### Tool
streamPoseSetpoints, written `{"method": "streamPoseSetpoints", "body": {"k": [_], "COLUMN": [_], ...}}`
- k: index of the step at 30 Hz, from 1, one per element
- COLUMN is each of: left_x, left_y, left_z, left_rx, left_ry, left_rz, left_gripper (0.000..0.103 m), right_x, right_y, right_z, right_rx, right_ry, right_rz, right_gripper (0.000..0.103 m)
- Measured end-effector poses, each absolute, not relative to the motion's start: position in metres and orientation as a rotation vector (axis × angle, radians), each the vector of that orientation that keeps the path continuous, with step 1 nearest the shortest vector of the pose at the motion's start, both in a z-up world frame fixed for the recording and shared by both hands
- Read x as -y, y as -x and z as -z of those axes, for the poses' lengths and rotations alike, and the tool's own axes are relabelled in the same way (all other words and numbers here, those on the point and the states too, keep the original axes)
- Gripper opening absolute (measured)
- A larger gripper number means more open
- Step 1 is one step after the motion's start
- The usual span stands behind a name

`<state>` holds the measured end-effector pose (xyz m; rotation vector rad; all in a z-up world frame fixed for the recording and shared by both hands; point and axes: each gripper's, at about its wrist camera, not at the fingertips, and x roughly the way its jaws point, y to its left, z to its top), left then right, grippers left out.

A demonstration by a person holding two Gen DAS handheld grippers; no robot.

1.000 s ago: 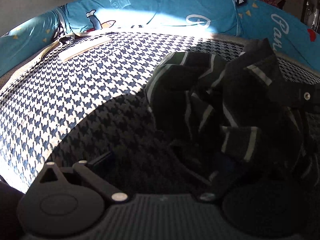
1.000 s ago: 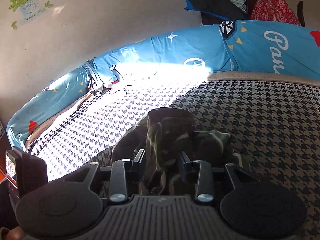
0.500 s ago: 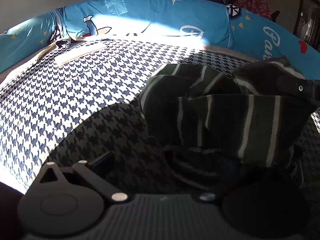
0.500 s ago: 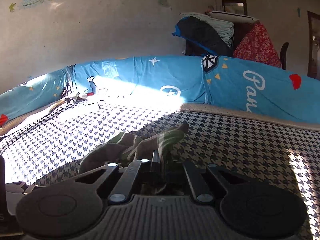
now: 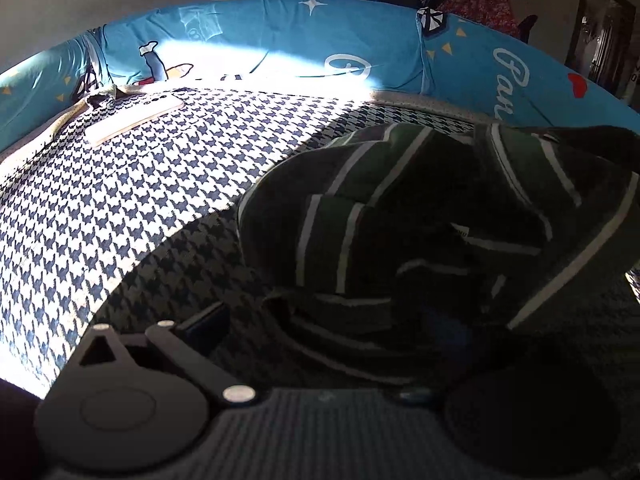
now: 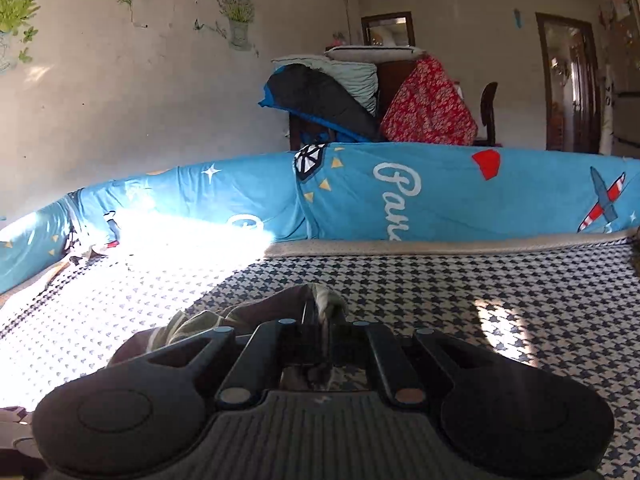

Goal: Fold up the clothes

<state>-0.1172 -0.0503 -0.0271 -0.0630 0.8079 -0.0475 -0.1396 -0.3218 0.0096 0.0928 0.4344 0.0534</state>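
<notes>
Where shadow covers the lower right of the left wrist view, the left gripper is mostly lost under the striped garment; only its left finger shows, so its grip cannot be told. The right gripper is pinched closed on the garment's edge, lifted above the houndstooth bedcover. Beyond runs a blue bolster; a pale flat strip lies far left.

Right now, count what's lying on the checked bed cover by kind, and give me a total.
Striped garment: 1
Flat white remote-like thing: 1
Total: 2
</notes>
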Motion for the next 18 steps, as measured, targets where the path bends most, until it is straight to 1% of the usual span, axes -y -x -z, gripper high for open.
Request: {"method": "streamPoseSetpoints", "body": {"k": [4,8,13,17,18], "left_x": [0.042,0.035,0.031,0.035,0.037], "left_y": [0.111,0.096,0.067,0.041,0.034], "left_z": [0.012,-0.001,-0.012,-0.014,-0.014], "left_rx": [-0.781,-0.777,-0.777,-0.786,-0.791], "left_ry": [0.11,0.144,0.155,0.15,0.149], "left_rz": [0.04,0.044,0.057,0.063,0.066], "left_gripper": [0.103,0.103,0.103,0.103,0.103], "right_x": [0.32,0.327,0.329,0.322,0.317], "right_y": [0.144,0.144,0.143,0.136,0.135], "right_z": [-0.007,-0.009,-0.014,-0.012,-0.011], "right_rx": [-0.431,-0.401,-0.369,-0.407,-0.419], "right_ry": [-0.036,-0.065,-0.103,-0.16,-0.159], "right_rz": [0.013,0.069,0.059,-0.061,-0.093], "right_gripper": [0.01,0.012,0.026,0.031,0.034]}}
